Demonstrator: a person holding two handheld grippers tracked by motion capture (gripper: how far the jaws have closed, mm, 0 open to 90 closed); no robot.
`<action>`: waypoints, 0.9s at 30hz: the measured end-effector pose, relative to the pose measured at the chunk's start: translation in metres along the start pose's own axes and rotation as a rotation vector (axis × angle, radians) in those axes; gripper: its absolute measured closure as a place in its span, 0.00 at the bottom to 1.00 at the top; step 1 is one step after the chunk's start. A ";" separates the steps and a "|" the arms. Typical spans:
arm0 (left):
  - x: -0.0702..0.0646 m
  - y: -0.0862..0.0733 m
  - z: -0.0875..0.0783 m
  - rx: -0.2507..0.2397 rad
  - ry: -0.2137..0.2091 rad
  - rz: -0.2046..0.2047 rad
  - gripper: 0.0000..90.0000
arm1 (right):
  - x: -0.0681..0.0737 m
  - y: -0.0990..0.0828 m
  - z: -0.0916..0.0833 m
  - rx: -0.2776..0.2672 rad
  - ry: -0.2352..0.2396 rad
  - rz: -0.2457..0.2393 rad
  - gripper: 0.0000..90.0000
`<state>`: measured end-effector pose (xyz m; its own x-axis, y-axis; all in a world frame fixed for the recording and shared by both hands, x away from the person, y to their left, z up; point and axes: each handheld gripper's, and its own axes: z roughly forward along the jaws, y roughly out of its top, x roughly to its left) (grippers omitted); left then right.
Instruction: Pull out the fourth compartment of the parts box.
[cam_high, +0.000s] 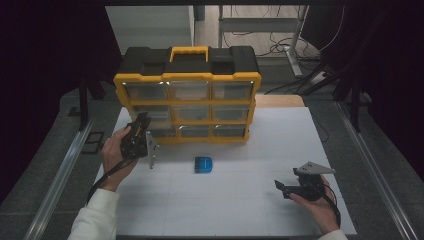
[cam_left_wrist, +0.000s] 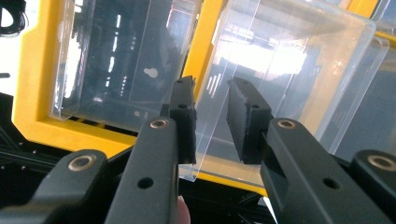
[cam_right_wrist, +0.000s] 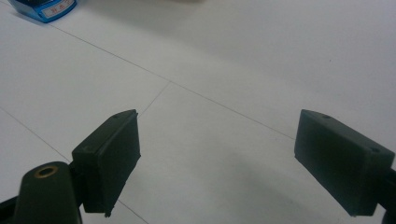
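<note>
Left tongs (cam_left_wrist: 210, 121) gripping clear drawer (cam_left_wrist: 280, 84), yellow organizer (cam_high: 187, 95)

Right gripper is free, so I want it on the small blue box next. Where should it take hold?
Grip the blue box across its two short sides, coming straight down from above: it lies flat and low on the white table, apart from the drawer cabinet.

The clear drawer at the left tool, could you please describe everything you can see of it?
The clear drawer is a see-through plastic bin with thin glossy walls and rounded corners. It looks empty. It sits tilted and partly pulled out of the yellow-framed organizer, in the bottom row at the left end. The left tool straddles its front wall near a lower corner, one pad on either side; whether the pads press on it I cannot tell.
</note>
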<state>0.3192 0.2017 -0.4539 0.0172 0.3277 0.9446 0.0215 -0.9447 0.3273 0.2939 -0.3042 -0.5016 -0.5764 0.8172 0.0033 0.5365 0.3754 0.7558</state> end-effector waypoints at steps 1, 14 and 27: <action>0.000 0.000 0.000 -0.001 0.000 -0.001 0.81 | 0.000 0.000 0.000 0.000 0.000 0.000 0.16; 0.000 0.000 -0.005 -0.002 -0.002 0.002 0.81 | 0.000 0.000 0.000 -0.002 0.002 0.001 0.16; 0.001 0.000 -0.006 -0.006 -0.004 -0.002 0.81 | -0.004 -0.003 -0.003 -0.010 -0.004 0.017 0.16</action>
<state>0.3133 0.2021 -0.4533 0.0212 0.3297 0.9438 0.0160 -0.9440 0.3294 0.2927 -0.3095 -0.5015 -0.5647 0.8252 0.0141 0.5404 0.3568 0.7620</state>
